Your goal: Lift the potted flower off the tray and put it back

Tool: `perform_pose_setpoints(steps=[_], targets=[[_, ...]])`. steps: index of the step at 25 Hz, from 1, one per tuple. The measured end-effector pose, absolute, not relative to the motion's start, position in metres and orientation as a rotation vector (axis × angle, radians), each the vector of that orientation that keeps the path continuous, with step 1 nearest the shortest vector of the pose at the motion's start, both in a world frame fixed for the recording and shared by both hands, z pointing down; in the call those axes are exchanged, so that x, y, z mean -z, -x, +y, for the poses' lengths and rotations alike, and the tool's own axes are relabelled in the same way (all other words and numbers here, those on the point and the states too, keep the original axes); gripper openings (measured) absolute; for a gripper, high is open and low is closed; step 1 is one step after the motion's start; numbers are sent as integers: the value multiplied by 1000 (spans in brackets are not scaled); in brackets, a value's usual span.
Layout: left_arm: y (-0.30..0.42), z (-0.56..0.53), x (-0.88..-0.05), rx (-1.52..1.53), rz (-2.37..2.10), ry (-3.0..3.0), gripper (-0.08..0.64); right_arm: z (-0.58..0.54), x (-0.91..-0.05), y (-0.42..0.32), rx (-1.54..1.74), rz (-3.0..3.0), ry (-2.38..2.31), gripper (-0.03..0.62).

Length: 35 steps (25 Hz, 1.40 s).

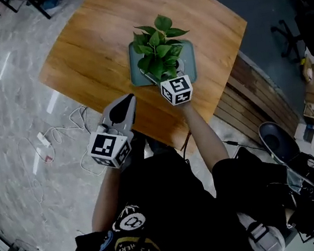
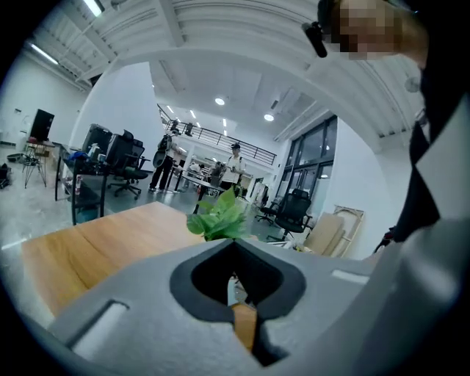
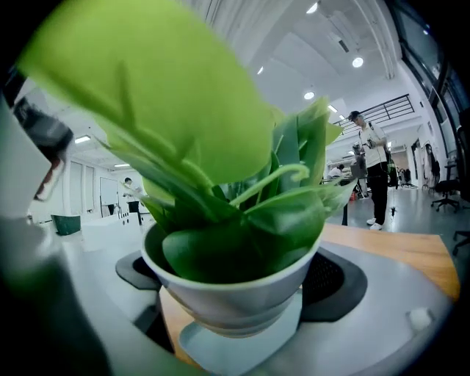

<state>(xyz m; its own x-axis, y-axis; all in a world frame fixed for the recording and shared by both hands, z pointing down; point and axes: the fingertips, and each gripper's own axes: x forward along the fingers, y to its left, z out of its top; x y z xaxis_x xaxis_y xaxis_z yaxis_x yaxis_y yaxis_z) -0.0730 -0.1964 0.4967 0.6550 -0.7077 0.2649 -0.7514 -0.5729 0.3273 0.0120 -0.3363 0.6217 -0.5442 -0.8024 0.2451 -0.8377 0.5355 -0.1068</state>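
Note:
The potted flower (image 1: 157,46) has broad green leaves in a white pot (image 3: 228,294). It stands over a grey-green tray (image 1: 189,59) at the middle of the wooden table (image 1: 88,50). My right gripper (image 1: 164,75) reaches in from the near side. Its dark pads (image 3: 334,279) press both sides of the pot, so the right gripper (image 3: 235,286) is shut on it. The tray (image 3: 242,341) lies right under the pot; I cannot tell whether they touch. My left gripper (image 1: 128,101) hovers over the table's near edge, shut and holding nothing. In the left gripper view the jaws (image 2: 236,253) meet, with the flower (image 2: 220,217) beyond.
White cables and a power strip (image 1: 44,142) lie on the floor to the left. Wooden slats (image 1: 257,99) lean beside the table's right edge. A dark bag (image 1: 305,188) sits at lower right, an office chair (image 1: 289,34) farther back. People stand far off (image 3: 374,169).

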Motion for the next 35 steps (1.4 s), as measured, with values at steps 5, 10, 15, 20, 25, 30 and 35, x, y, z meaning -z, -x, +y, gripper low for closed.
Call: perform_pose_setpoints(steps=[5,10,15,20,25,30,35], targets=[[88,-196,-526,-242,-1196,-2444,-3,-370,-702,-9,-379,-2534,-1359,545],[113,-203,-575,-326,-1223,-2375,-3,-391,-748,-9,-382,-2497,-1355,545],[112,-221,-605,-358,-1217,-2348,-3,-401,-780,-29,-389,-2445,-1372,543],[99,-241,-622,-369,-1173,-2367,-3,-400,-786,-30,-439,-2467,-1368,545],[74,-250,-627,-377,-1141,-2392,-3,-386,-791,-35,-467,-2431,-1280,539],[56,-252,-636,-385,-1109,-2391,-3,-362,-797,-49,-501,-2387,-1249,532],[47,-251,-629,-355,-1083,-2369,-3,-306,-779,-86,-734,-2307,-1389,431]])
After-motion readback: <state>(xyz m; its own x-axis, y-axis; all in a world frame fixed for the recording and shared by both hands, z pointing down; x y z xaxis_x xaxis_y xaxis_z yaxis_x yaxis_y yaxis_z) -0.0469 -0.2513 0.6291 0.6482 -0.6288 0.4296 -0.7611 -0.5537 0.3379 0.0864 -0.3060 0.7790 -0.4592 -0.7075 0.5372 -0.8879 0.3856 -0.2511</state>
